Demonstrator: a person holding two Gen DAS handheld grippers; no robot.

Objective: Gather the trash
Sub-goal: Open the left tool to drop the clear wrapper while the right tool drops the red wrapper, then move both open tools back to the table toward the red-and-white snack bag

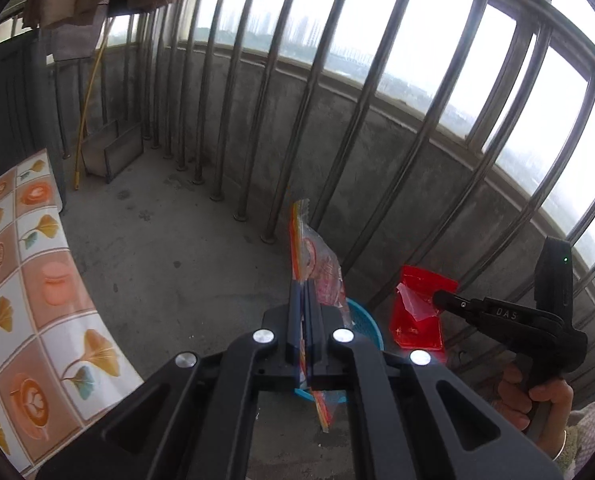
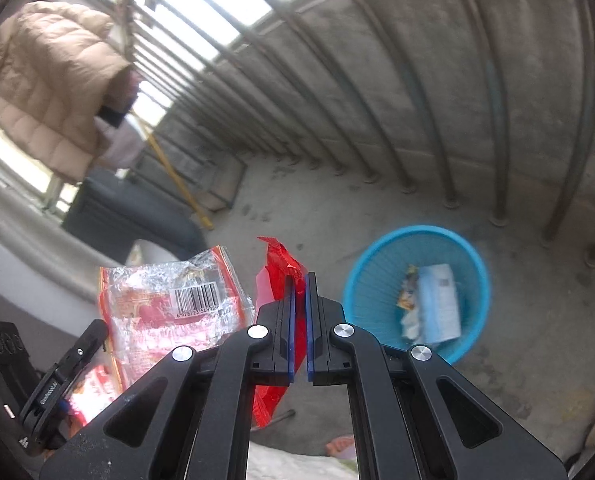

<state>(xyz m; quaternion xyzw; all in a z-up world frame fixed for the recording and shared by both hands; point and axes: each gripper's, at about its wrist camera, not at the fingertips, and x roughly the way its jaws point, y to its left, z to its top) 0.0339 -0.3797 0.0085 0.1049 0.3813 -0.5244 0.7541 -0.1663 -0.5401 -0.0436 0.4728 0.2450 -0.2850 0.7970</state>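
My left gripper (image 1: 301, 286) is shut on a clear snack wrapper (image 1: 321, 264) with orange edges and red print, which stands up between the fingers. In the right wrist view the same wrapper (image 2: 169, 304) shows its barcode, held by the left gripper (image 2: 91, 334) at lower left. My right gripper (image 2: 299, 280) is shut on a shiny red wrapper (image 2: 275, 268) that hangs down to its left. The left wrist view shows the right gripper (image 1: 439, 300) pinching the red wrapper (image 1: 413, 316). A blue plastic basket (image 2: 365, 280) stands on the floor below both, holding a few scraps. Only its rim (image 1: 367, 326) shows behind my left fingers.
Concrete balcony floor (image 1: 169, 264) with a low wall and metal railing bars (image 1: 381, 80) behind the basket. A table with a patterned tile cloth (image 1: 37, 280) is at left. A yellow pole (image 1: 87, 92) and metal frame (image 1: 117, 152) stand in the far corner. A beige jacket (image 2: 45, 80) hangs above.
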